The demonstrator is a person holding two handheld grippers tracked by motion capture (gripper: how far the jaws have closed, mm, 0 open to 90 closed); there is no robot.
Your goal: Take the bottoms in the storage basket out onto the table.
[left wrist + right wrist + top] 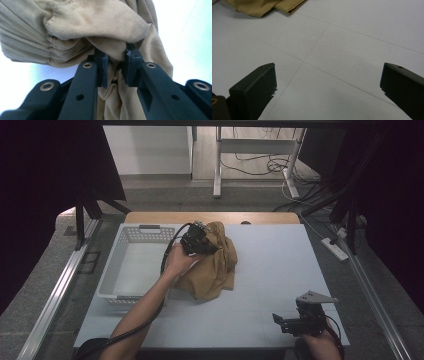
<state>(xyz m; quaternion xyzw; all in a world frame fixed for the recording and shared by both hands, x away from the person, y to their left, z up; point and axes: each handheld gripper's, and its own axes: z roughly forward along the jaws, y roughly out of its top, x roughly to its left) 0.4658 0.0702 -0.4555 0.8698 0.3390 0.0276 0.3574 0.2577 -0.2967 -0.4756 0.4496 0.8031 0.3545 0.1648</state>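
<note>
A tan cloth garment (215, 262) hangs bunched above the middle of the white table, its lower end resting on the surface. My left gripper (200, 240) is shut on its upper folds. In the left gripper view, a pinch of the tan cloth (105, 32) sits between the two black pads (103, 67), and more cloth hangs below. My right gripper (287, 322) rests low near the table's front right edge, open, with nothing between its fingers (257, 85). An edge of the tan cloth (262, 6) lies at the top left of the right gripper view.
A white plastic basket (115, 270) with a perforated wall stands on the left of the table (280, 265), beside the cloth. Dark curtains hang on both sides. A metal stand and cables (280, 165) are on the floor behind the table.
</note>
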